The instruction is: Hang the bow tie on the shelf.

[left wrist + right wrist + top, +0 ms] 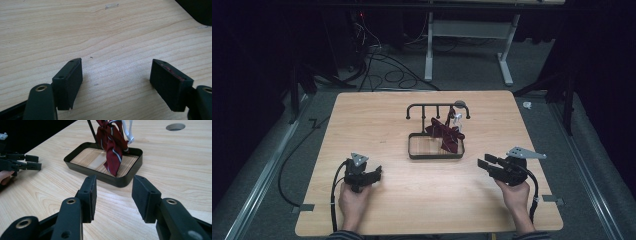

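Resting low in the frame, the left gripper (371, 176) is sitting wide open over bare wood, holding nothing. At lower right, the right gripper (487, 164) is also standing open and empty, aiming toward the middle. Farther up, in the frame's centre, the red striped tie (446, 133) is hanging from the black rack (438, 107) into its tray (434, 156). I judge that a careless pull on the cloth could be tipping this light stand, or dragging it.
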`<state>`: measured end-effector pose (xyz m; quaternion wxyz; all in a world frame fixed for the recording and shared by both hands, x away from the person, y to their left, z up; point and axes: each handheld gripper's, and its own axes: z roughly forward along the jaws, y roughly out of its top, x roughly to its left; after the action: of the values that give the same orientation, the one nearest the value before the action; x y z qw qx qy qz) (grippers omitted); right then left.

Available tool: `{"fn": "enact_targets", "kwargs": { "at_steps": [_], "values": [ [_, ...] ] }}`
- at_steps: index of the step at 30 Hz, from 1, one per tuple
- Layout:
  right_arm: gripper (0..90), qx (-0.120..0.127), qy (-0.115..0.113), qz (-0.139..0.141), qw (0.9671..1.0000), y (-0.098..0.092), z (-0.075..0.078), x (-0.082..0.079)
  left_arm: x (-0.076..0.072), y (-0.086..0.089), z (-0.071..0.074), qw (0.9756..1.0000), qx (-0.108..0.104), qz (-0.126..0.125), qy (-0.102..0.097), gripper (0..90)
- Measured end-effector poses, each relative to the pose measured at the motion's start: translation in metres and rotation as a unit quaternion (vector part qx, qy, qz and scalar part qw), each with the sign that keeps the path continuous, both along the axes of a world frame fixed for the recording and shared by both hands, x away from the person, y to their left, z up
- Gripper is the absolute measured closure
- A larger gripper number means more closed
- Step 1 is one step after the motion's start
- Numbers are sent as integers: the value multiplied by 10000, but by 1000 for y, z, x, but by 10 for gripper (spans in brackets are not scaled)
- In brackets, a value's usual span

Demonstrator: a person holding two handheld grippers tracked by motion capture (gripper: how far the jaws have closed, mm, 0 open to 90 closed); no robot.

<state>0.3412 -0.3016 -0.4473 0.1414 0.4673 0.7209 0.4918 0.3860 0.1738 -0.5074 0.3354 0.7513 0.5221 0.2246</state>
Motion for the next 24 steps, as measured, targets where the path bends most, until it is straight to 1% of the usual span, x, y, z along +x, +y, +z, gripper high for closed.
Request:
{"fn": "enact_targets", "kwargs": {
  "at_steps": [5, 12, 19, 24],
  "values": [
    [566, -12, 73, 24, 10000, 3, -4, 0, 0, 0, 0, 10000, -1, 1, -1, 268],
    [565, -7, 112, 30, 9999, 4, -8, 1, 0, 0, 0, 10000, -1, 1, 0, 268],
    [565, -43, 160, 45, 9999, 5, -12, 1, 0, 0, 0, 10000, -1, 3, 0, 268],
    [565, -104, 236, 59, 9997, 7, -18, 3, 0, 0, 0, 10000, 0, 3, 0, 268]
  ]
}}
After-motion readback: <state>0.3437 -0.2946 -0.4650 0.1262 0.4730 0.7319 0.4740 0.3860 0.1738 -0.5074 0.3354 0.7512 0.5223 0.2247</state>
